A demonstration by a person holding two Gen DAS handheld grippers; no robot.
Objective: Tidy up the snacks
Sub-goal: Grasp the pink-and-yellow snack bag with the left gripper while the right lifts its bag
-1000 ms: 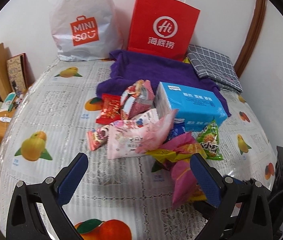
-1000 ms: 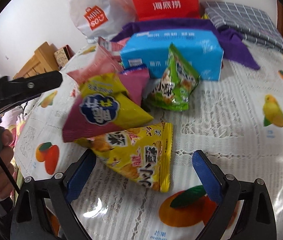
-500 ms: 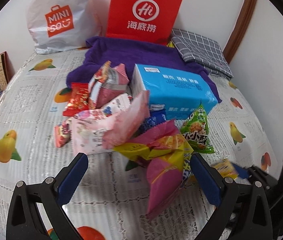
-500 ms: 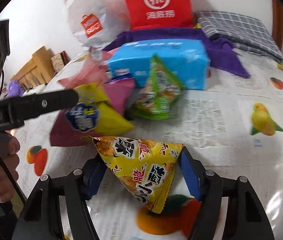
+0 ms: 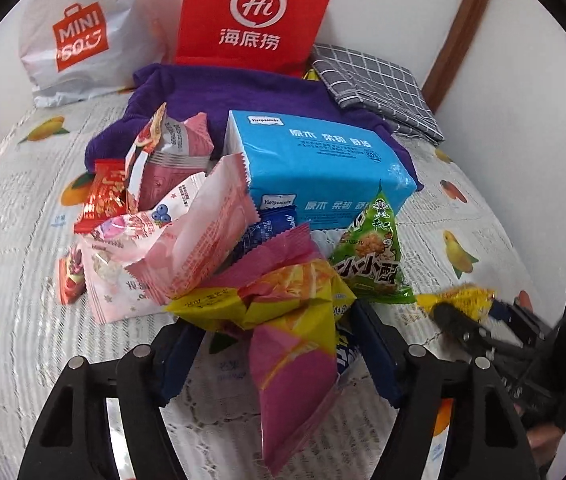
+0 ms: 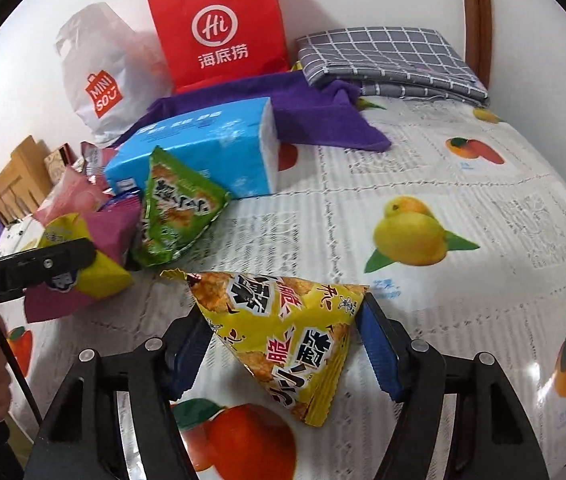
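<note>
White plastered wall (image 5: 395, 8) behind, brown wooden door frame (image 5: 459, 28) at the right, pale lace-patterned cloth printed with fruit (image 6: 423, 184) covering the tabletop, light wooden furniture (image 6: 11, 176) off to the left, soft even daylight, faint glare on the cloth

A red paper bag (image 5: 257, 16) with a white "Hi" logo stands at twelve o'clock against the white wall, a white plastic Miniso bag (image 5: 83, 40) just beside it at eleven. A purple towel (image 5: 243, 96) lies before them, touching a folded grey checked cloth (image 5: 379, 84) at one o'clock. A lace cloth printed with fruit (image 5: 11, 220) covers the table. Wooden furniture (image 6: 11, 180) shows at nine o'clock in the right view.
</note>
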